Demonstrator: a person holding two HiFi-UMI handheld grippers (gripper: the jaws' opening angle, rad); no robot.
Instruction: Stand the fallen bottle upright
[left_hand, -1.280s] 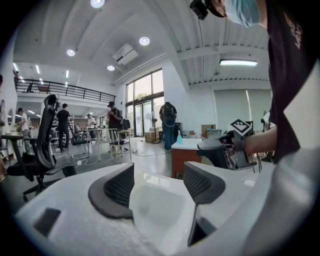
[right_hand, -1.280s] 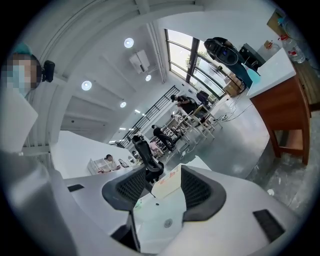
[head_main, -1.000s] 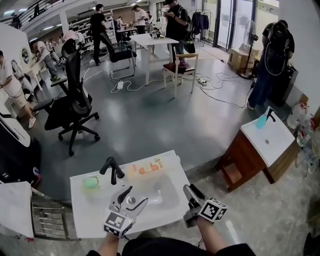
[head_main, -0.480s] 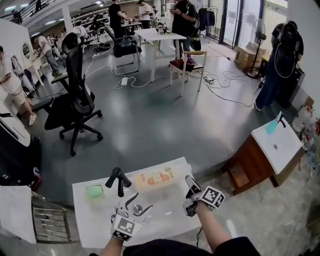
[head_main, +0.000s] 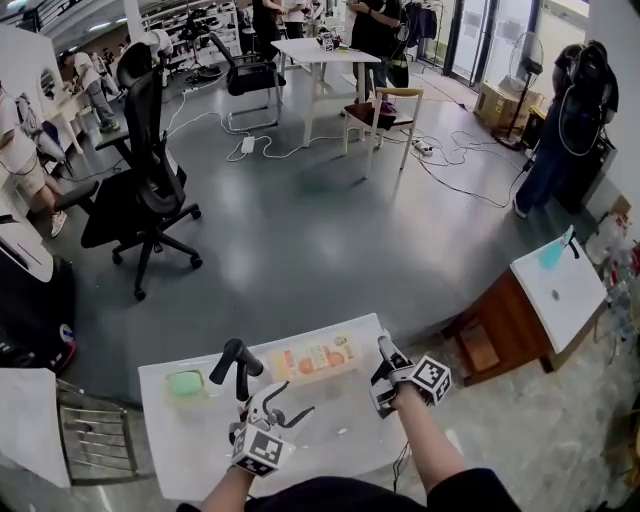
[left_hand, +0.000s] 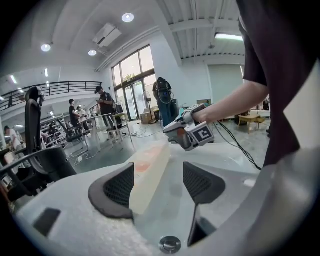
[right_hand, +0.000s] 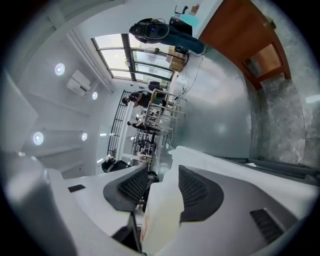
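Straddling the fallen bottle (head_main: 315, 360), right tongs (head_main: 382, 366) gape unclamped; left tongs (head_main: 290, 402) gape nearby

A person is wearing a dark short-sleeved top (head_main: 330, 496), the grey left gripper (head_main: 285, 403) and right gripper (head_main: 384, 350) carrying black-and-white marker cubes (head_main: 432, 377)

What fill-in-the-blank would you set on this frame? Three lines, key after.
1. The bottle lies on its ___ on the white counter.
2. The faucet next to it is ___ in colour.
3. The left tongs are open and grip ___.

Missing words: side; black; nothing.
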